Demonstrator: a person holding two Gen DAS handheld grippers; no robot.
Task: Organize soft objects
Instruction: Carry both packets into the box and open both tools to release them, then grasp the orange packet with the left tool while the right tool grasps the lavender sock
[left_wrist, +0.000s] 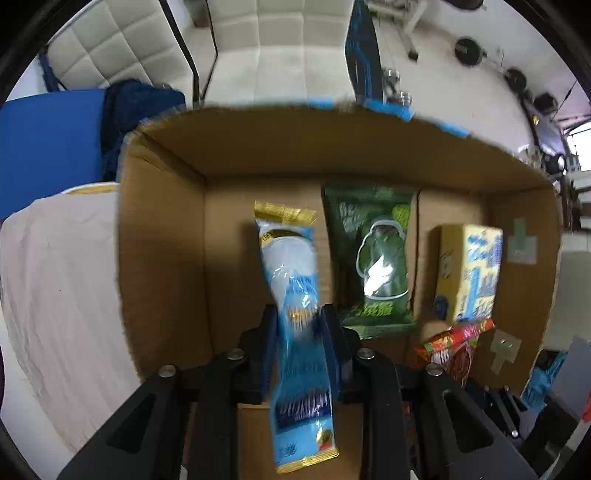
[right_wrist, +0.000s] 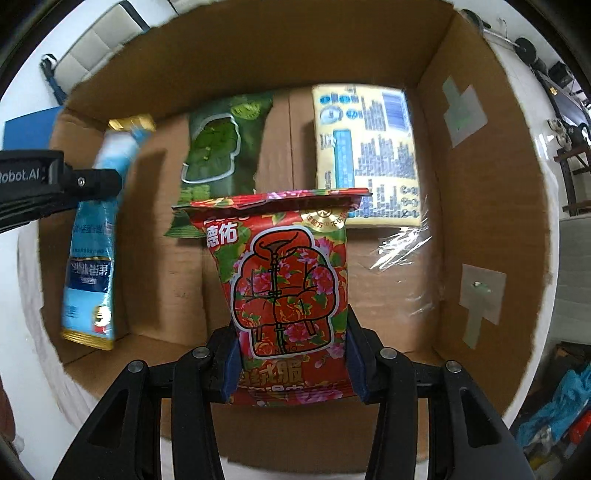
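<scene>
My left gripper (left_wrist: 301, 325) is shut on a light blue soft pack (left_wrist: 291, 280) with gold ends, held over the left part of an open cardboard box (left_wrist: 162, 229). The blue pack (right_wrist: 92, 236) and the left gripper (right_wrist: 92, 181) also show in the right wrist view. My right gripper (right_wrist: 291, 354) is shut on a red floral pack (right_wrist: 284, 280) over the box's middle. A green pack (left_wrist: 373, 258) (right_wrist: 218, 147) and a yellow tissue pack (left_wrist: 469, 273) (right_wrist: 369, 151) lie on the box floor at the back.
The box (right_wrist: 480, 184) stands on a white cloth-covered surface (left_wrist: 59, 280). A blue board (left_wrist: 48, 140) and dark blue fabric (left_wrist: 136, 107) lie to the left. A white padded chair (left_wrist: 280, 44) stands behind. Blue and grey clutter (right_wrist: 554, 417) lies right of the box.
</scene>
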